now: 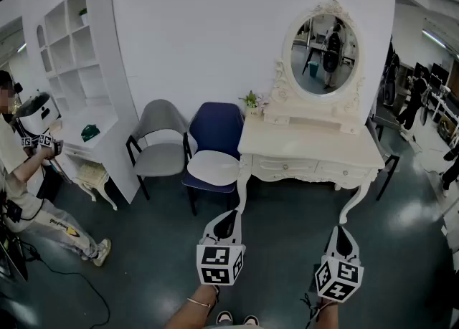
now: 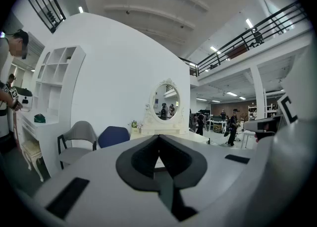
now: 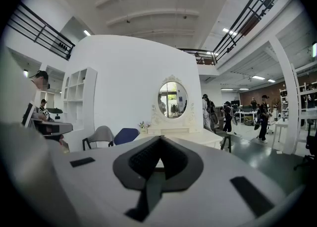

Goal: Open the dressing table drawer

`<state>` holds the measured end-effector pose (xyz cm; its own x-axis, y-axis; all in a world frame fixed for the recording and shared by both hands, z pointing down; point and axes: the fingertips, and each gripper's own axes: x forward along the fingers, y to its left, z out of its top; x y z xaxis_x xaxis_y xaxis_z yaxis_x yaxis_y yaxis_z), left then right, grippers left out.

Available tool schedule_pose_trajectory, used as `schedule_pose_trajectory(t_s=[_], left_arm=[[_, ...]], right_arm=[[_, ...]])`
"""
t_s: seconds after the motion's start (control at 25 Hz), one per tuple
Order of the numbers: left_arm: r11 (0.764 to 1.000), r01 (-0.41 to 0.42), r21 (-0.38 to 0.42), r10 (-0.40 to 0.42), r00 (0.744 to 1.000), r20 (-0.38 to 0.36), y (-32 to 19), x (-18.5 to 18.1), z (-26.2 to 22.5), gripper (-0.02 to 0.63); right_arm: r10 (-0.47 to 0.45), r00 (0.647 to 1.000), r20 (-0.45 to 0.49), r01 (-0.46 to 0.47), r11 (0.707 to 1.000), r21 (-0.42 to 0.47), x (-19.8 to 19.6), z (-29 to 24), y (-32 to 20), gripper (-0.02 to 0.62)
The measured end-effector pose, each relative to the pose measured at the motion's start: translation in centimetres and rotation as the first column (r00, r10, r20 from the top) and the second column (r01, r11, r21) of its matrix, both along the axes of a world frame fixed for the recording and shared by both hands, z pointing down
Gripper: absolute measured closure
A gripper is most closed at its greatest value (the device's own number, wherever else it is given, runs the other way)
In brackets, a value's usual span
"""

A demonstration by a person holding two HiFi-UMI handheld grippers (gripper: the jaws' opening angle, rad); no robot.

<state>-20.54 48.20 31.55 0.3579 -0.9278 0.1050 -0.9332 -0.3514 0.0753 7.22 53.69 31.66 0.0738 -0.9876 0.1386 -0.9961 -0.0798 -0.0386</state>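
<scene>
Straight ahead of the left gripper (image 1: 228, 218) stood a blue chair (image 1: 215, 134) with a white seat. A grey chair (image 1: 159, 141) with black legs stood just beside it, farther to that gripper's left. Beyond the blue chair's back was a small potted plant (image 1: 251, 100). Far off to the left rose a tall white shelf unit (image 1: 82, 55) with a green object (image 1: 90, 132) on its ledge, and a person (image 1: 25, 177) in light clothes beside it. A white wall (image 1: 208, 34) lay behind everything.
</scene>
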Motion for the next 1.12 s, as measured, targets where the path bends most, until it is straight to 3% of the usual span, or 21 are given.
schedule_pose_trajectory(t_s=[0.28, 1.12], left_arm=[[1.0, 0.005, -0.012, -0.006, 1.0, -0.02, 0.6, -0.4, 0.5, 0.588], [0.999, -0.004, -0.035, 0.003, 0.999, -0.032, 1.4, -0.5, 1.2, 0.584]], right_arm=[[-0.004, 0.999, 0.052, 0.003, 1.0, 0.024, -0.2, 0.2, 0.3, 0.589], [0.035, 0.999, 0.031, -0.035, 0.999, -0.016, 0.0, 0.8, 2.3, 0.589]])
